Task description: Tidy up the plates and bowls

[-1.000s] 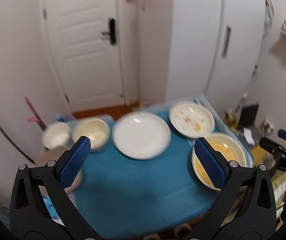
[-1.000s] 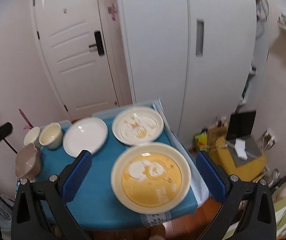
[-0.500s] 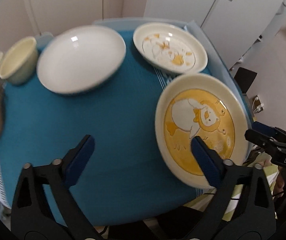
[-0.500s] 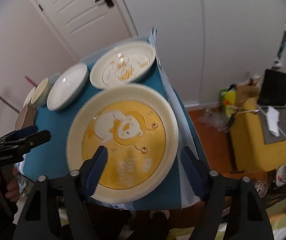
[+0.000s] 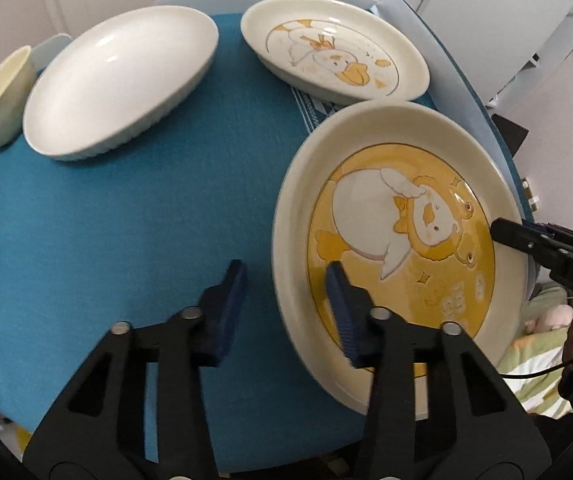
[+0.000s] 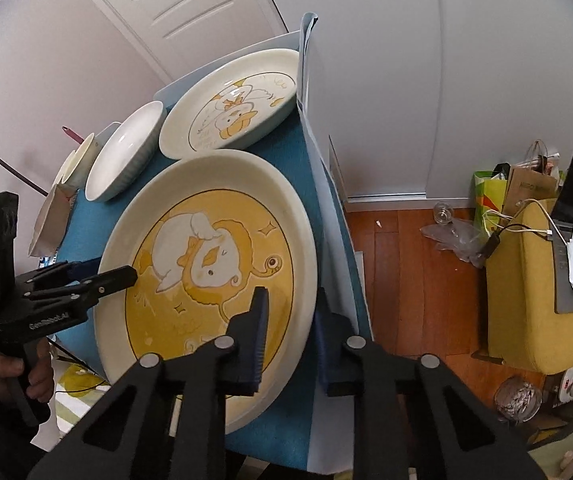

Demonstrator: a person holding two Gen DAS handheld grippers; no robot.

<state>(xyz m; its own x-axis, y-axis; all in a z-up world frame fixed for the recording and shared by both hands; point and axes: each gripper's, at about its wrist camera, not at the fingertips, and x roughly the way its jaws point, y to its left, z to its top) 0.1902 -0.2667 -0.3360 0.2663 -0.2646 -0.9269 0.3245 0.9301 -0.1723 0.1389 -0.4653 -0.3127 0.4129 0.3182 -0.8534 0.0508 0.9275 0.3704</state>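
Both tongs [image 5: 282, 280] lowered, apparently astride plate rim [image 5: 286, 216]

A cream plate [image 5: 398, 240] with a yellow cartoon-duck centre, a cream dish [image 5: 334, 56] with an orange-billed duck drawing and a plain white dish [image 5: 118, 80] sit on a teal cloth [image 5: 126, 240].

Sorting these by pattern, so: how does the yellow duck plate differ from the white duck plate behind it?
The yellow duck plate has a solid yellow centre; the white duck plate has a cream centre with a line-drawn duck and small orange accents. The yellow one looks larger, though it is nearer. The left gripper and right gripper both straddle the yellow plate's rim, their jaws having just been closing; the white one lies untouched on the blue cloth. Both have cream rims.
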